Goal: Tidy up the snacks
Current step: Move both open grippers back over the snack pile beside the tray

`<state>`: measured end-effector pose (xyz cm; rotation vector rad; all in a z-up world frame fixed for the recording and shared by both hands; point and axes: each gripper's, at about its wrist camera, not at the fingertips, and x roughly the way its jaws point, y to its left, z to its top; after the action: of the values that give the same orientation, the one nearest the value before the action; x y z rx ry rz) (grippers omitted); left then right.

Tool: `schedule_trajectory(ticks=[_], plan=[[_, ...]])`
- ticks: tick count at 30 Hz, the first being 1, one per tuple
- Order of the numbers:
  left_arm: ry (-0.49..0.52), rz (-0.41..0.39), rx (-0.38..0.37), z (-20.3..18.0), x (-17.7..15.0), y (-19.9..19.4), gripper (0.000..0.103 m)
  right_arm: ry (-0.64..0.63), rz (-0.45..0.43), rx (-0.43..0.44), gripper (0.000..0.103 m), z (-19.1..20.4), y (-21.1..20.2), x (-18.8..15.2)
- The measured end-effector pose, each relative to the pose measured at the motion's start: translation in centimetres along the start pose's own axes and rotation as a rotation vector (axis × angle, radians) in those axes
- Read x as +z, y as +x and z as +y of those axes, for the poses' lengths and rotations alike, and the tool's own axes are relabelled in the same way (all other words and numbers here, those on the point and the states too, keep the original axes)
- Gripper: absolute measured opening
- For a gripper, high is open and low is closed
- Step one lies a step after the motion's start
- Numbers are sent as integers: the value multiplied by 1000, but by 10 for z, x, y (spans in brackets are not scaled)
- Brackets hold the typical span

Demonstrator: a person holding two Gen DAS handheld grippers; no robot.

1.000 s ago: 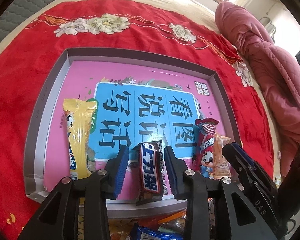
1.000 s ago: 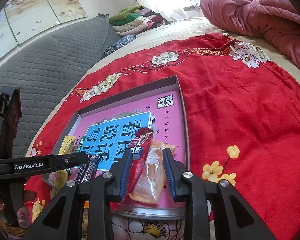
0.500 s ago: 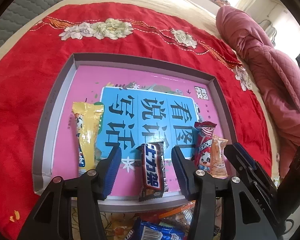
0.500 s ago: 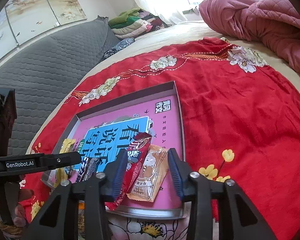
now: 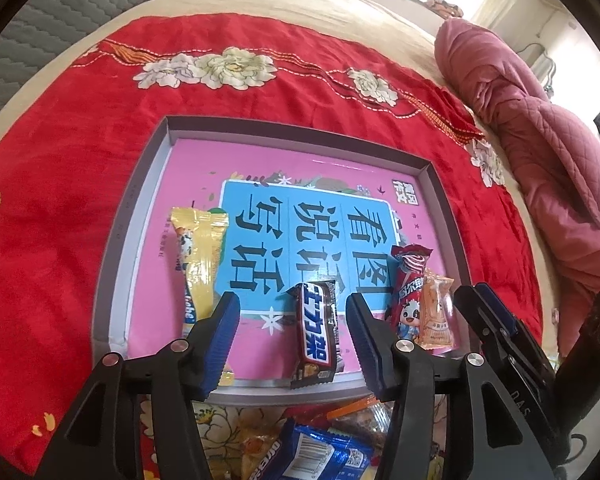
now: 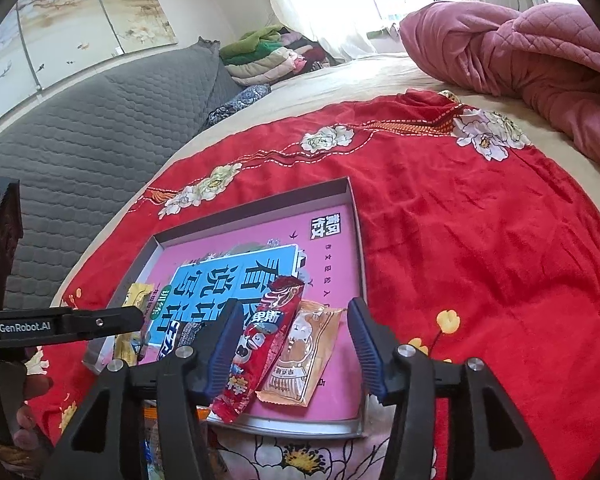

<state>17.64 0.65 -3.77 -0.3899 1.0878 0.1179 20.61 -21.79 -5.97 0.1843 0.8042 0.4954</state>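
Note:
A shallow grey box [image 5: 142, 196] [image 6: 356, 248] with a pink and blue printed floor lies on the red bedspread. In it lie a yellow snack pack [image 5: 200, 256] [image 6: 134, 300], a brown chocolate bar [image 5: 316, 328] [image 6: 176, 332], a red snack stick [image 5: 410, 288] [image 6: 268, 340] and an orange wrapped snack [image 5: 436, 308] [image 6: 304, 356]. My left gripper [image 5: 292, 334] is open and empty, its fingers either side of the chocolate bar's near end. My right gripper [image 6: 292, 344] is open and empty, astride the red stick and the orange snack.
More loose snacks, one in a blue wrapper [image 5: 312, 452], lie on the bedspread in front of the box. A pink quilt [image 6: 520, 52] is bunched at the right. A grey headboard [image 6: 80, 128] and folded clothes [image 6: 268, 56] are at the back.
Both grippers have opened wide and drawn back and up from the box. The chocolate bar, the red stick and the orange snack now lie free in the box.

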Motion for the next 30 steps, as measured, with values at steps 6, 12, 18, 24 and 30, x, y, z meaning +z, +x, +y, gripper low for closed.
schedule_trajectory(ticks=[6, 12, 18, 24, 30], plan=[[-6, -13, 3, 6, -1, -9, 59, -16, -10, -12, 58, 2, -2, 0], [-9, -27, 12, 11, -5, -19, 59, -24, -12, -9, 60, 4, -3, -1], [1, -28, 27, 13, -8, -25, 61, -39, -26, -1, 66, 6, -7, 0], [12, -22, 26, 12, -12, -28, 63, -56, -41, -1, 68, 10, -12, 0], [17, -19, 24, 13, -14, -32, 66, -66, -50, 4, 72, 13, -17, 0]])
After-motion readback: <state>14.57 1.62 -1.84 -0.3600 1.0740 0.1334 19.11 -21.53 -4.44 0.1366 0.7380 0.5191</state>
